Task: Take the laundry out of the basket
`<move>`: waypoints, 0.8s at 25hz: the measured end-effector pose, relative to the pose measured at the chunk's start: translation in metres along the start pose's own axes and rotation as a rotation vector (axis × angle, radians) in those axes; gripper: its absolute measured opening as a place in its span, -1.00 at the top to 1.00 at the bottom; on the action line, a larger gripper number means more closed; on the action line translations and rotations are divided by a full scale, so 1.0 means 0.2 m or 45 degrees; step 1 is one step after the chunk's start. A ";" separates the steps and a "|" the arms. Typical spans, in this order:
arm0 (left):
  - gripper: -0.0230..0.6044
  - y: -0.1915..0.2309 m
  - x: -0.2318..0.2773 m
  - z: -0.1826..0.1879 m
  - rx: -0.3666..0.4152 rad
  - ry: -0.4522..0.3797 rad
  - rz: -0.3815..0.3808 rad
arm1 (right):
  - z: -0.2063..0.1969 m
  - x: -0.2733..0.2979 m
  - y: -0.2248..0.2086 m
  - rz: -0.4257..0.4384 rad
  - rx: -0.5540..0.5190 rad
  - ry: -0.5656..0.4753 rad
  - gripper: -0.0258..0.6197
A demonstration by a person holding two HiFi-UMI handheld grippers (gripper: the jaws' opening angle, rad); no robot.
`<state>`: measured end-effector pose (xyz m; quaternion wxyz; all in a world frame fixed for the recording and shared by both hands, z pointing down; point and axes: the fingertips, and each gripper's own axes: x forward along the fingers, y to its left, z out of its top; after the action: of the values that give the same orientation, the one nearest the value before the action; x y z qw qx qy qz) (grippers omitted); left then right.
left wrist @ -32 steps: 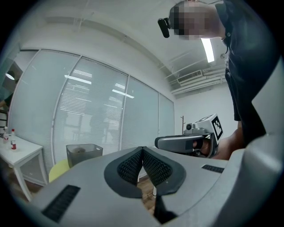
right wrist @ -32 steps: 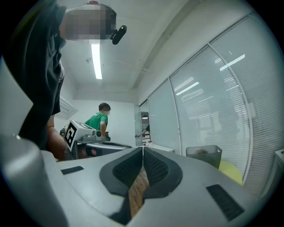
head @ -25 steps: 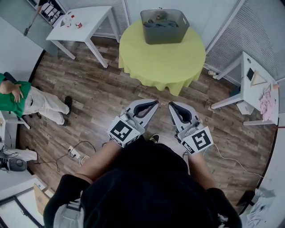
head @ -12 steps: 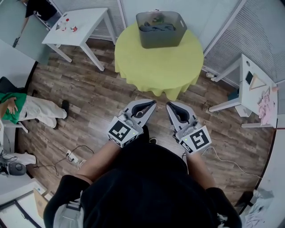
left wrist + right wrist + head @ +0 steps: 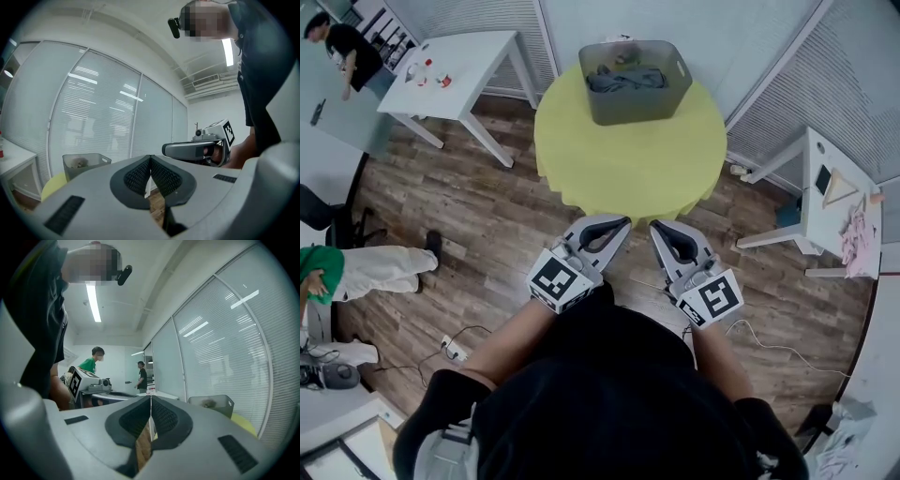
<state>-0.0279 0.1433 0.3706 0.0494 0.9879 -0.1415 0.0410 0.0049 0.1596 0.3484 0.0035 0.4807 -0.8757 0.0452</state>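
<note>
Seen from above, a person holds the left gripper [image 5: 622,222] and the right gripper [image 5: 657,226] side by side over the wooden floor [image 5: 487,216], near a round bench [image 5: 628,164] draped in yellow cloth. Both grippers' fingers are closed together, with nothing between them. The laundry [image 5: 624,77], a dark heap, lies in the grey basket [image 5: 637,109] on the bench's far side, well apart from the 2 grippers.

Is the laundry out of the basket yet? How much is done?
Nothing looks done yet. The laundry all lies inside the grey basket on the yellow table. Nothing is in hand: the left gripper and the right gripper are both shut and empty, short of the table. Everything is left to do: reach the basket, grab the clothes and lift them out.
</note>
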 end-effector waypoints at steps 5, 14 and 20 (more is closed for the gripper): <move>0.89 0.18 0.07 0.03 -0.006 -0.005 -0.024 | 0.01 0.16 -0.11 -0.020 0.005 0.015 0.84; 0.89 0.52 0.15 0.03 -0.012 0.012 -0.071 | 0.00 0.45 -0.28 -0.077 0.007 0.052 0.84; 0.89 0.70 0.16 0.03 -0.009 -0.001 -0.106 | -0.01 0.62 -0.33 -0.106 0.005 0.061 0.84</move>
<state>-0.0368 -0.0006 0.3790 0.0546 0.9927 -0.1003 0.0382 -0.0065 0.0196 0.3616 0.0256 0.5154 -0.8546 0.0582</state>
